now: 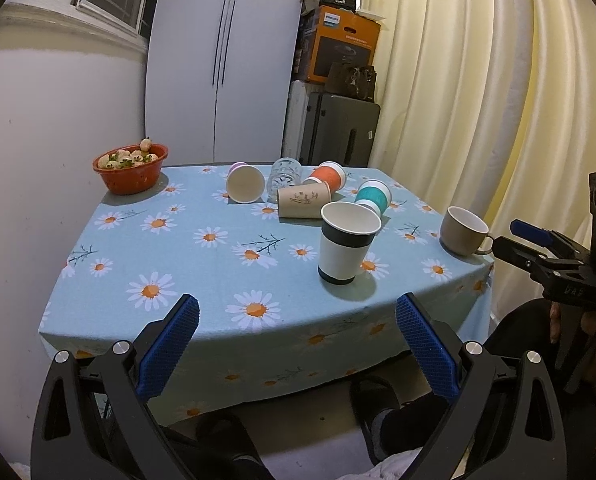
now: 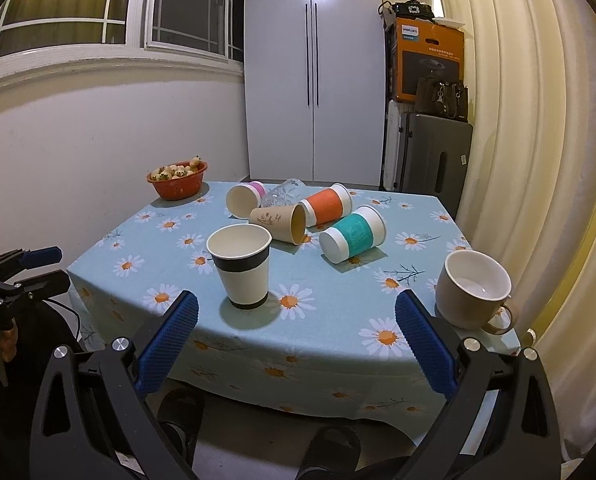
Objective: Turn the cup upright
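Observation:
A white paper cup with dark bands (image 1: 347, 242) (image 2: 242, 266) stands upright near the table's front edge. A beige mug (image 1: 463, 230) (image 2: 471, 288) stands upright at the right edge. Behind them several cups lie on their sides: a teal one (image 1: 373, 197) (image 2: 351, 236), an orange one (image 1: 326, 176) (image 2: 326, 204), a brown one (image 1: 303, 199) (image 2: 278, 222), a pink-banded one (image 1: 245, 183) (image 2: 244, 200) and a clear glass (image 1: 285, 174) (image 2: 282, 194). My left gripper (image 1: 298, 344) and my right gripper (image 2: 297, 340) are open and empty, in front of the table.
A red bowl of fruit (image 1: 130, 168) (image 2: 178, 179) sits at the back left corner of the daisy tablecloth (image 1: 218, 264) (image 2: 337, 332). A wall is at the left, curtains (image 2: 537, 160) at the right, a suitcase (image 2: 433, 158) and boxes behind.

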### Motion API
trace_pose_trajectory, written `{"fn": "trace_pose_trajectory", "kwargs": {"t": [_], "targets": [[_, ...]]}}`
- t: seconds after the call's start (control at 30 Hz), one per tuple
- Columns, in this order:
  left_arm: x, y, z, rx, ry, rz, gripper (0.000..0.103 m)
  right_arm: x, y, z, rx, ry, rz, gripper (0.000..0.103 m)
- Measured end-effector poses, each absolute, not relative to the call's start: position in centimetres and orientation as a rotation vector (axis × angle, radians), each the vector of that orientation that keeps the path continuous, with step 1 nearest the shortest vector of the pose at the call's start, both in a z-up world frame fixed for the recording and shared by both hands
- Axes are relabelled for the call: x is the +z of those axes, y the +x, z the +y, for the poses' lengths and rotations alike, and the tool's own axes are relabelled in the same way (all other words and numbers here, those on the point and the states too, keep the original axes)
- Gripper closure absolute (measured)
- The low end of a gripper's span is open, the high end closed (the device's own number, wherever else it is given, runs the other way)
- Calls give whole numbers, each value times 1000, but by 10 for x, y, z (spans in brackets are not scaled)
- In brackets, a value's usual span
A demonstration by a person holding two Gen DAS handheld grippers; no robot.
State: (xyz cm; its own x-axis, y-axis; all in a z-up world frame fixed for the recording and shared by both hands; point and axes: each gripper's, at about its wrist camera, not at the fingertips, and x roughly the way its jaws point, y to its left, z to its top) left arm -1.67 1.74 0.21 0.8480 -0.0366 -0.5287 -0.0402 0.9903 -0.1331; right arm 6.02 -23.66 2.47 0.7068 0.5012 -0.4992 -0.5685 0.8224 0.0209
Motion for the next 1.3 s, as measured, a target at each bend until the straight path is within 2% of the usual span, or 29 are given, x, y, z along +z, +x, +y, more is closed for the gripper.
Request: {"fn": "trace_pose_trajectory", "kwargs": {"t": [1.3], "targets": [[-2, -14, 13, 10, -127, 573, 7, 19, 62, -234, 586, -162, 521, 5]]}}
